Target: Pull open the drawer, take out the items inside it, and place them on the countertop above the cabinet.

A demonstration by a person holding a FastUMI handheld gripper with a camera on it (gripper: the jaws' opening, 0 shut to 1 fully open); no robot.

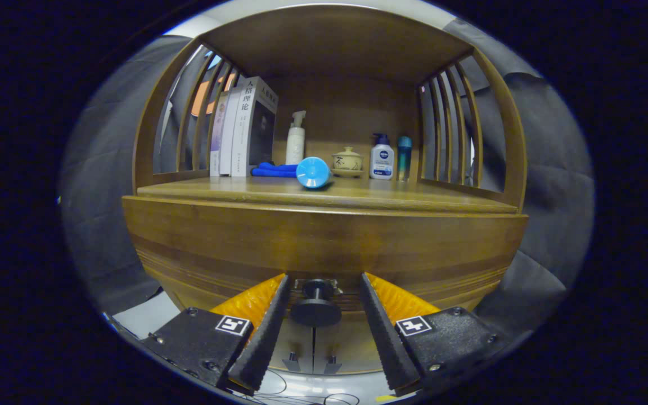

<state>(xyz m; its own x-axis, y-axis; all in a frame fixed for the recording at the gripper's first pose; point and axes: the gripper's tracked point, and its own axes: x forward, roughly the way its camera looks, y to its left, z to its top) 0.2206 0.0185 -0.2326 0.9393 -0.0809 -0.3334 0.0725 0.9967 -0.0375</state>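
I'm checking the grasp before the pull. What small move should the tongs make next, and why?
Probably close the tongs on the drawer knob. The knob sits between the two open fingers with gaps on both sides, and the drawer front looks fully shut, so nothing can be pulled yet.

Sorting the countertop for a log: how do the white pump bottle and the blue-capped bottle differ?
The white pump bottle is taller, slimmer and all white; the blue-capped bottle is shorter and squatter, with a dark blue pump. The first stands nearer the books, the second beside the teal bottle. Both stand upright.
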